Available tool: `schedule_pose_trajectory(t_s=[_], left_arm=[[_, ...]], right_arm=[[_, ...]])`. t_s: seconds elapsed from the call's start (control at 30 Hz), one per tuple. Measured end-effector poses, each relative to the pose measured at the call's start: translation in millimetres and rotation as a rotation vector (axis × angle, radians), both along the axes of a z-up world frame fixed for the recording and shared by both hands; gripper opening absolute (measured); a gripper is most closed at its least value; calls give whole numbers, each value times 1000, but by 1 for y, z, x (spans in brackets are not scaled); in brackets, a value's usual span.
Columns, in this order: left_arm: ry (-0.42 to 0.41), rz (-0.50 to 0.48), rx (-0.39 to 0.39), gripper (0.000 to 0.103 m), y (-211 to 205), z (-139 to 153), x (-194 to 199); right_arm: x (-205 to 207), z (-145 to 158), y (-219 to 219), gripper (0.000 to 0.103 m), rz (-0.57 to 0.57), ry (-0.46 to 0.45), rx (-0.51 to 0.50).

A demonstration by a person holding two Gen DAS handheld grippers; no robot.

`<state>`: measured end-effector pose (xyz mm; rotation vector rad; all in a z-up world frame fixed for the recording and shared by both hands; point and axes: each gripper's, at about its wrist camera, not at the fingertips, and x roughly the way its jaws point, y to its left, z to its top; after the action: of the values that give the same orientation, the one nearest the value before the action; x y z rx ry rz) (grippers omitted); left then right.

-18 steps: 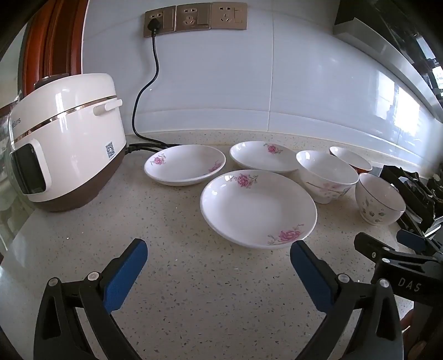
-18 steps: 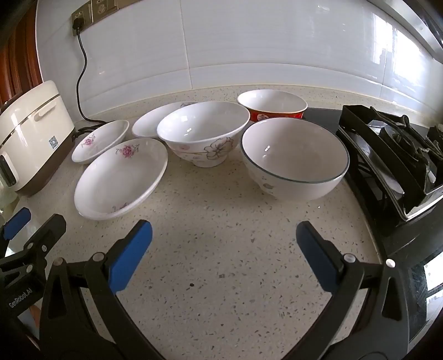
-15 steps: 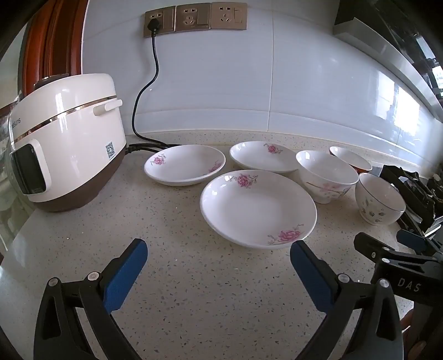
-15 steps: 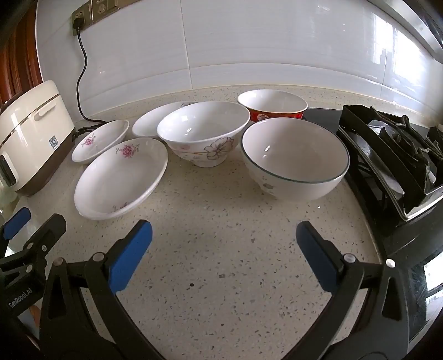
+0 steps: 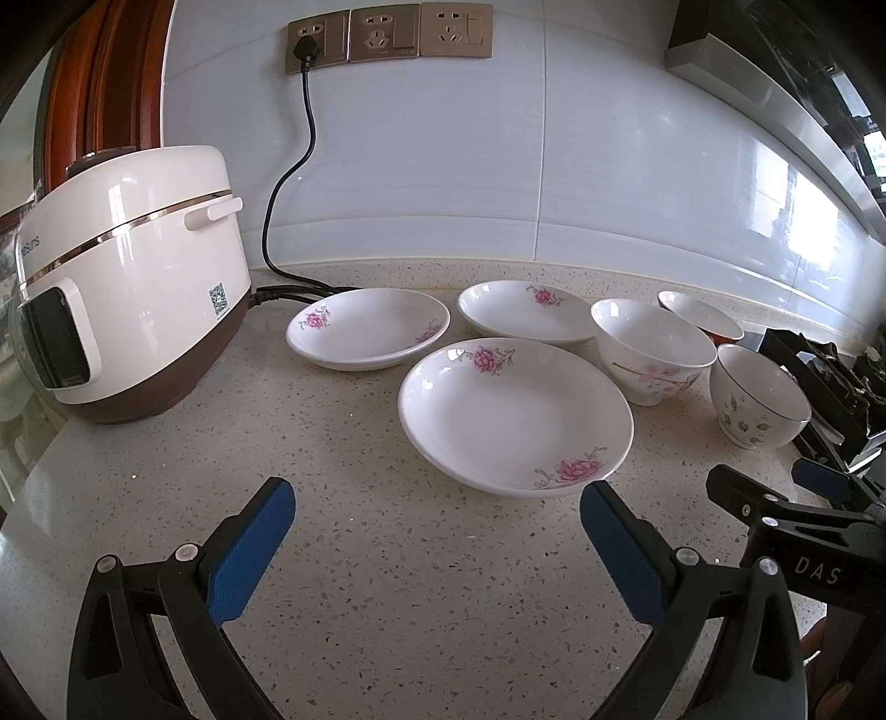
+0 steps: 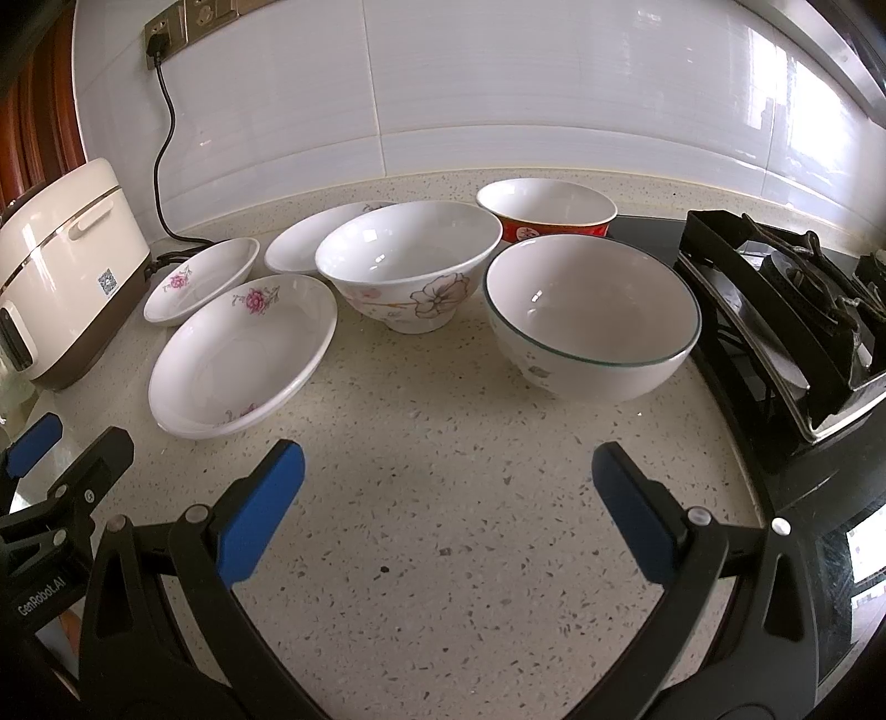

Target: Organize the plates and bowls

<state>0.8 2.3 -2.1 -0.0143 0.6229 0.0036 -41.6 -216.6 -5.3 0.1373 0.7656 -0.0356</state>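
Note:
Three white plates with pink flowers lie on the speckled counter: a near one (image 5: 515, 412) (image 6: 243, 354), a left one (image 5: 368, 327) (image 6: 202, 279) and a far one (image 5: 526, 310) (image 6: 321, 235). To their right stand a flowered white bowl (image 5: 653, 349) (image 6: 410, 266), a green-rimmed bowl (image 5: 758, 393) (image 6: 592, 315) and a red bowl (image 5: 700, 321) (image 6: 545, 213). My left gripper (image 5: 437, 515) hangs open just short of the near plate, holding nothing. My right gripper (image 6: 448, 476) is open and empty in front of the bowls.
A white rice cooker (image 5: 127, 277) (image 6: 61, 266) stands at the left, its black cord (image 5: 277, 221) running up to the wall sockets (image 5: 387, 30). A black gas hob (image 6: 786, 310) borders the counter on the right. Bare counter (image 6: 432, 554) lies in front of the dishes.

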Motion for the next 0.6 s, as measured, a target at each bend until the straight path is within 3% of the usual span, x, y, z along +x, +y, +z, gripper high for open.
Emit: schedule_pose_trajectory(t_s=[0.6], left_arm=[[-7,0,5,103,-4,0,-2]], right_arm=[[0,-1,3,103,2,-1,-2]])
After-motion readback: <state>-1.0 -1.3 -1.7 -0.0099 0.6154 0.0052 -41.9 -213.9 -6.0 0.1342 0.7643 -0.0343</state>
